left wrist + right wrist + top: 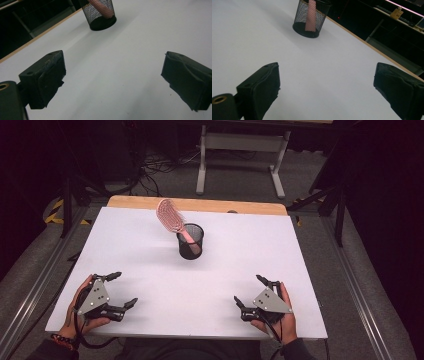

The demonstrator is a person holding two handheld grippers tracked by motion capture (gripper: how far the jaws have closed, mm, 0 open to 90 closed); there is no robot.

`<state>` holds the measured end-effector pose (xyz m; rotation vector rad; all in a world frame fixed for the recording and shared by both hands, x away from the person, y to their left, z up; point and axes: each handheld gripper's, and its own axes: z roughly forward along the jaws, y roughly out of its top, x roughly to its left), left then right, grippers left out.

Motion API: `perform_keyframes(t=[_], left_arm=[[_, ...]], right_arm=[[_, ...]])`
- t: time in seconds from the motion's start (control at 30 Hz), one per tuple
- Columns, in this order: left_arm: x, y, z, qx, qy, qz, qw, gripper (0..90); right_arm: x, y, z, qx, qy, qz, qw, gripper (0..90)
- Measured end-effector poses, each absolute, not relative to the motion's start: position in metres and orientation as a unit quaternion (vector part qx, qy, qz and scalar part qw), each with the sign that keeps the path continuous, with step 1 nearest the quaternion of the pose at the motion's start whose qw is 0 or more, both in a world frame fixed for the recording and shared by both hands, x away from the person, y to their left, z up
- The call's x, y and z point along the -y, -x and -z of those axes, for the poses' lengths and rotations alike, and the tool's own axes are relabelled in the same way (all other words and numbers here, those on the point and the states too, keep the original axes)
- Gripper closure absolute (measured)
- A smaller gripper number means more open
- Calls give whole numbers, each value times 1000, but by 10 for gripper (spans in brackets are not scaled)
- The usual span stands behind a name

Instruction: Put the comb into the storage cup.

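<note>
Claws parked wide, brush standing in the cup

Bench [150, 250]: white sheet over a wooden top, a strip of wood showing along the far edge. I read the layout as a rest position; both of my claws sit at the near edge, well apart from the only things on the sheet.

Mesh cup [190, 241]: black wire pen holder, upright, near the middle of the bench toward the far side. It stands alone, nothing touching its outside. From the left claw view its base [102, 23] sits far up the frame; from the right claw view it shows whole [311, 18].

Hairbrush [170, 216]: pink, handle down inside the cup, head up and leaning toward the far left over the rim. The handle shows through the mesh [312, 15]. I judge the lean comes from the cup being wider than the handle, so the rim carries the weight.

Left claw [123, 289]: resting at the near left, held in the person's hand. Jaws spread wide, bare sheet between them, grasping nothing.

Right claw [249, 289]: near right, mirrored pose. Also released, jaws far apart, touching neither cup nor brush.

Judgement: the brush looks settled in the cup, with both claws empty and clear of it.
</note>
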<state>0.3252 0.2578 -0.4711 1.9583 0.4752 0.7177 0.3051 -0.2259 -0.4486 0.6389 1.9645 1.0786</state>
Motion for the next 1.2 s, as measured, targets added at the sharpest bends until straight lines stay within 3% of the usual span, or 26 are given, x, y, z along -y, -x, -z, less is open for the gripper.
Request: perform_keyframes(t=[1.2], left_arm=[[-260,-326,473,-195,-799,-277,497,55]], right_arm=[[237,-303,445,-757,-264,-448,396,72]])
